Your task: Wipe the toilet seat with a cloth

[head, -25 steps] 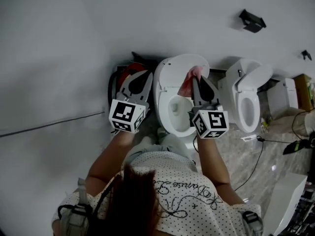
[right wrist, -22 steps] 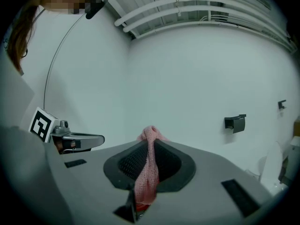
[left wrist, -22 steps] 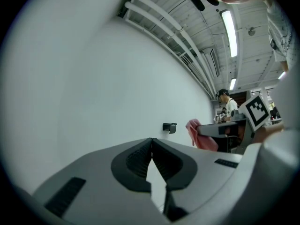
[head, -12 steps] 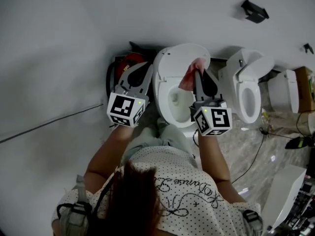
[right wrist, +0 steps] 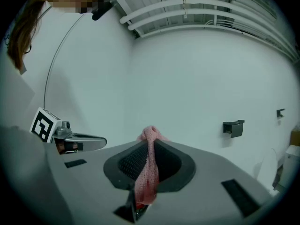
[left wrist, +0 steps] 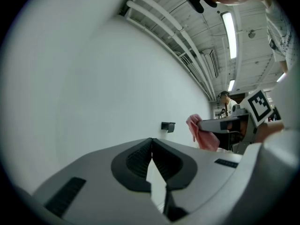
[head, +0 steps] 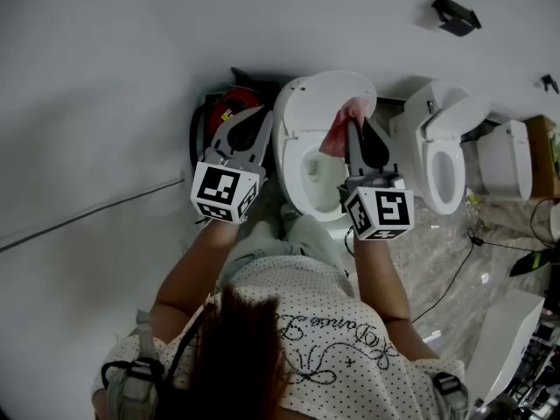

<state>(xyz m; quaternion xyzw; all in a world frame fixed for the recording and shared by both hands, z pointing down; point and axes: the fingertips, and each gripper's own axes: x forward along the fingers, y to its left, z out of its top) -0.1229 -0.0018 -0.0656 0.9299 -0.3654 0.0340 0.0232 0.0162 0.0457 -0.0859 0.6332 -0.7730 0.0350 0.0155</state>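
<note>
A white toilet [head: 302, 147] stands below me with its lid raised against the wall. The pink cloth [head: 343, 128] hangs over the bowl's right side, with my right gripper [head: 353, 127] shut on it. In the right gripper view the cloth [right wrist: 147, 168] is pinched between the jaws and bunches out past the tips. My left gripper [head: 262, 117] is shut and empty, held left of the bowl over a red object. In the left gripper view the jaws [left wrist: 151, 142] meet, and the cloth [left wrist: 201, 134] shows at right.
A second white toilet [head: 446, 160] stands to the right, then a white box [head: 503, 160]. A red and black object [head: 223, 112] sits left of the toilet. A black holder [head: 455, 14] hangs on the wall. Cables [head: 455, 278] cross the marbled floor.
Both grippers have shifted slightly, the right one carrying the cloth a little further toward the raised lid. The jaws kept their states.
</note>
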